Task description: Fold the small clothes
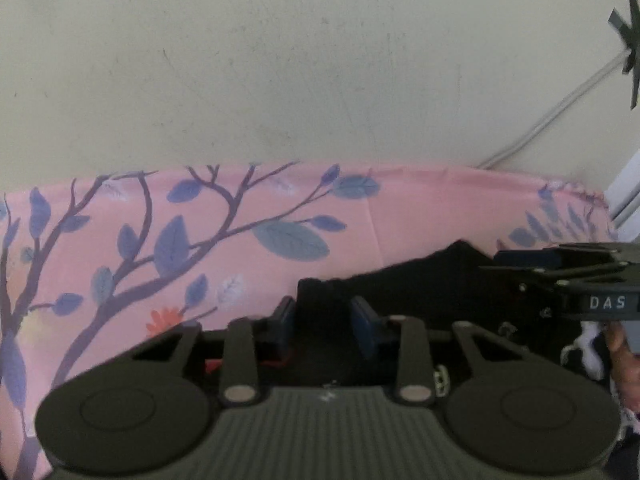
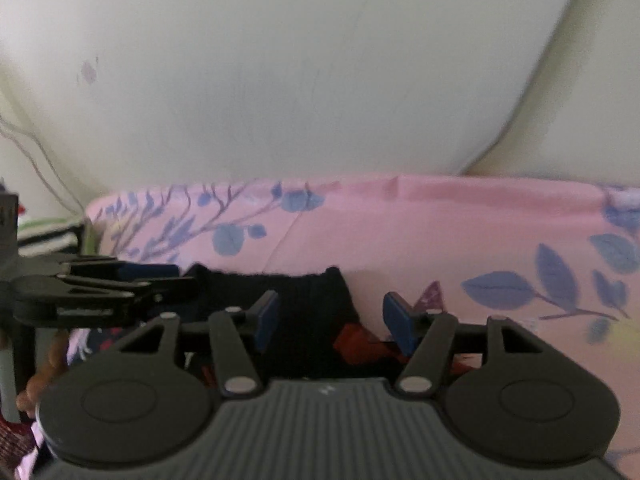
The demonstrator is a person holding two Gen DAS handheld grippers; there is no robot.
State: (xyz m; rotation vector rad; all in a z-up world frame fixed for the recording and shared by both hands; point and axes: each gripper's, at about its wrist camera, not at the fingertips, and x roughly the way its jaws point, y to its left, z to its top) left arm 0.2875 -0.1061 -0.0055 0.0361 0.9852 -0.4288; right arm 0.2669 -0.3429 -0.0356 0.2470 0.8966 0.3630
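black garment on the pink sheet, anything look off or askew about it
Nothing looks damaged or spilled. The black garment lies unevenly on the floral pink sheet, its top edge slanted and stepped rather than square. Both grippers sit over it with fingers apart.

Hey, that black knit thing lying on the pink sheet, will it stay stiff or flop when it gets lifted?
Probably floppy: the black knit garment lies flat with soft, uneven edges on the pink floral sheet. It looks thin, so likely light. Its ribbed knit should grip rather than slip, though it may drag on the sheet.
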